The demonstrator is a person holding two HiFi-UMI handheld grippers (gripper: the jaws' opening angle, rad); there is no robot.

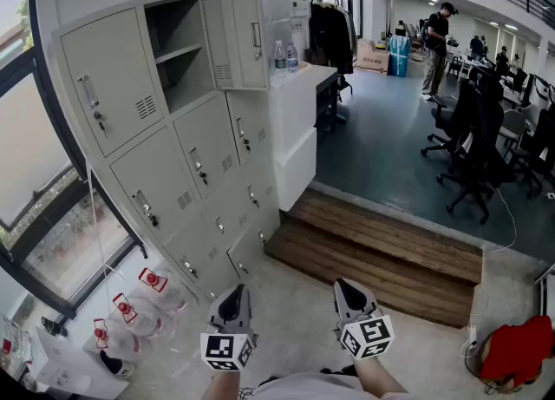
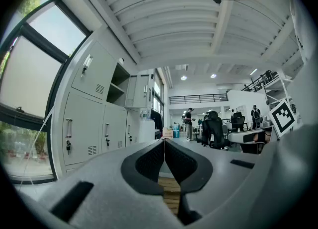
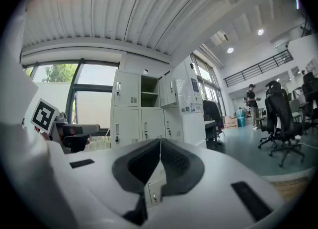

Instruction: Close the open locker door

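Approach step. Left gripper (image 1: 232, 292) and right gripper (image 1: 349, 289) have jaws fully together, holding nothing. Open locker door (image 1: 247, 38) is in the locker bank's (image 1: 165, 181) top row, well apart. Next: step closer, raise a gripper, push the door.

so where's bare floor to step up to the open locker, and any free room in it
The pale floor between the lockers and the wooden steps is bare right up to them. The open compartment looks empty above and below its shelf. Crowded: water jugs at the lockers' left end, bottles on the white counter beside the open door.
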